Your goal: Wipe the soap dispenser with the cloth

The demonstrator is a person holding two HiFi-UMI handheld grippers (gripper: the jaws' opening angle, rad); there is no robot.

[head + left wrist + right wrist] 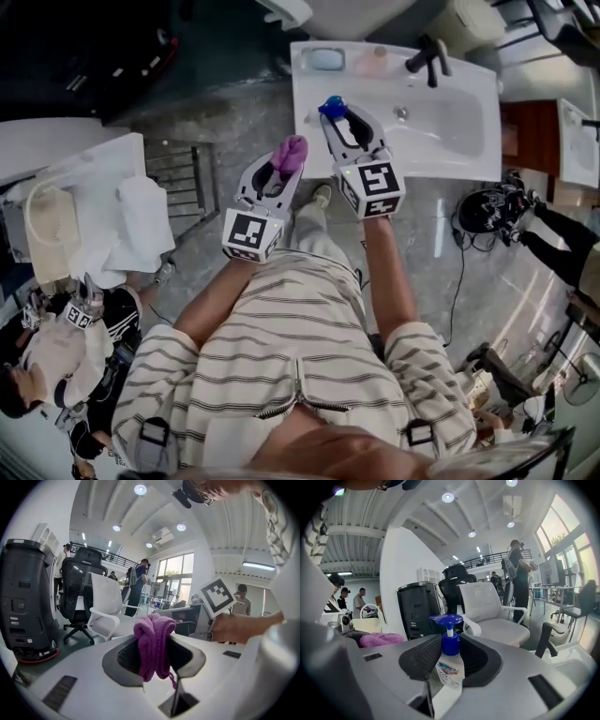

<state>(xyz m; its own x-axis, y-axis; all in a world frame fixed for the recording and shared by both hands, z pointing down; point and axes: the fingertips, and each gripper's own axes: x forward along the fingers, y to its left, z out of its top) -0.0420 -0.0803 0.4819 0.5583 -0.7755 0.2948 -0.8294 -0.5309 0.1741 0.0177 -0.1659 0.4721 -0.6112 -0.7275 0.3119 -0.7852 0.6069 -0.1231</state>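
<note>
The left hand-held gripper (284,167) is clamped on the bunched purple cloth (153,641), which sticks out past the jaw tips. The right hand-held gripper (339,120) is closed on the soap dispenser (450,663), gripping its clear body with the blue pump head free beyond the tips. Both are held in the air in front of the person, at the near edge of the sink (459,141), side by side and a little apart. From the cloth, the dispenser lies to the right and slightly farther forward; in the right gripper view the cloth shows low at the left. The dispenser's long axis appears to run along the right jaws, pump foremost, so its exposed parts are the pump and neck. The wipe probably calls for swinging the left tips rightward onto that end, or bringing the two hands together.
</note>
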